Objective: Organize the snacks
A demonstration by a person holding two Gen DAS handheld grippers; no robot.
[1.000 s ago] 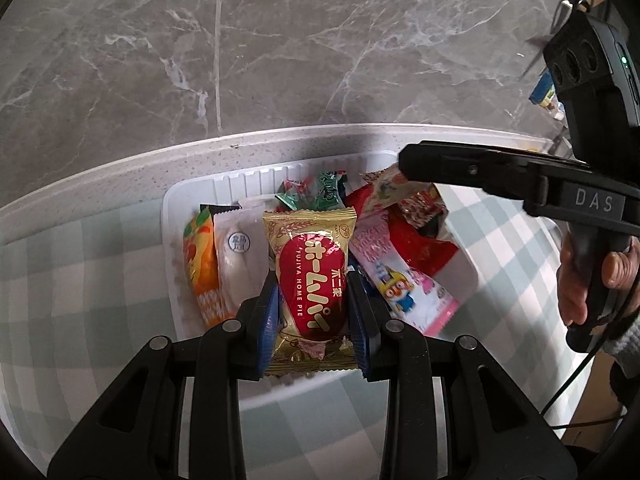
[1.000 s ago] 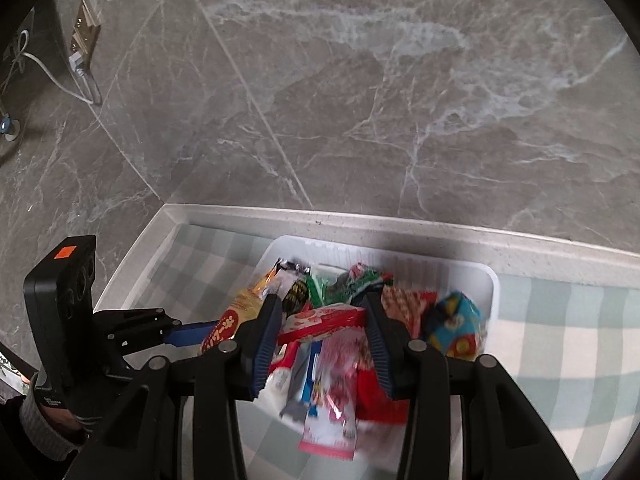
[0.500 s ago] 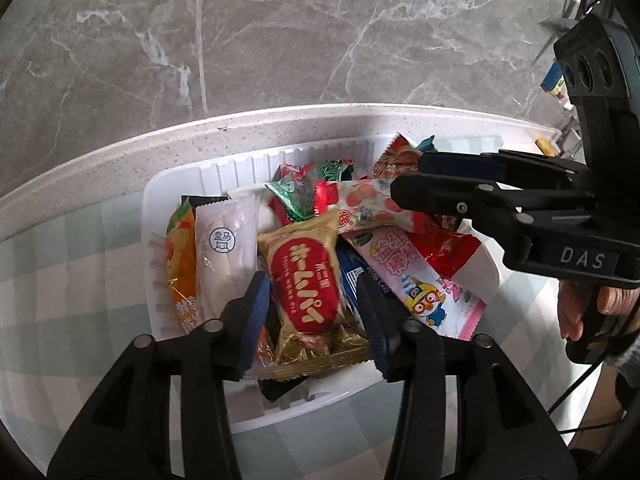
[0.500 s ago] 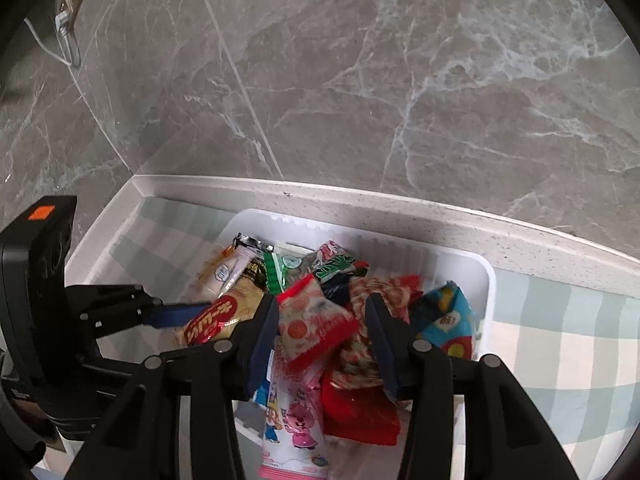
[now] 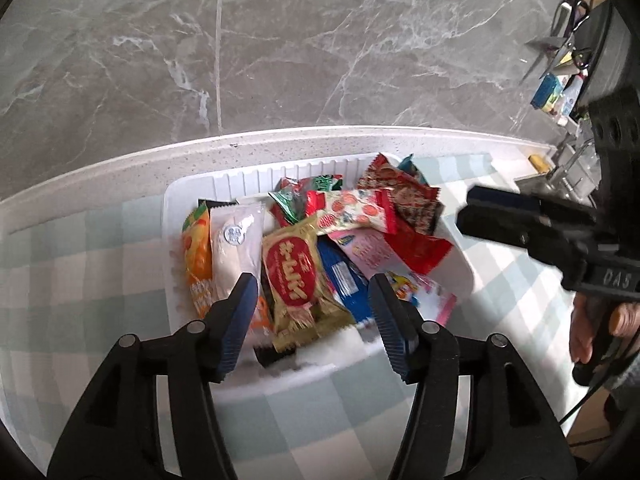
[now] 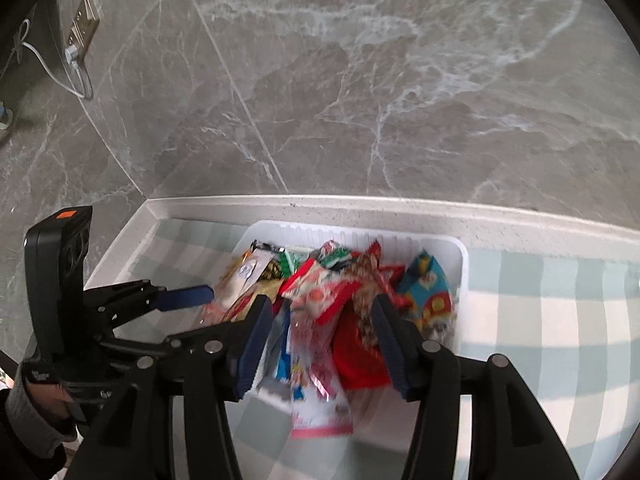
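Snacks: a heap of wrapped packets fills the white tray (image 5: 188,200), right ahead of both grippers.
Gold-and-red pie packet (image 5: 294,276): lies loose on the heap between the left gripper's fingers, touched by neither pad, its lower end hanging over the tray's near rim.
White packet (image 5: 236,248): just beyond the left gripper's left fingertip, lying lengthwise beside an orange packet (image 5: 196,256) at the tray's left wall.
Blue packet (image 5: 344,276): just inside the left gripper's right finger, partly under the pie packet.
Red-and-white strawberry packet (image 6: 320,296): on top of the heap, ahead of the right gripper and between its fingers; blurred, apparently free of the pads.
Pink cartoon packet (image 6: 320,396): hangs over the tray's near edge below the right gripper's gap.
Teal packet (image 6: 428,292): past the right gripper's right fingertip, against the tray's right wall.
Left gripper (image 5: 312,304): jaws parted and have just been opening, holding nothing.
Right gripper (image 6: 320,328): jaws parted and have just been opening, nothing clamped.
Tray position: on a pale green checked cloth (image 5: 80,280), near the white speckled counter edge (image 5: 120,168).
Backdrop: grey marble wall (image 6: 360,100) beyond the counter.
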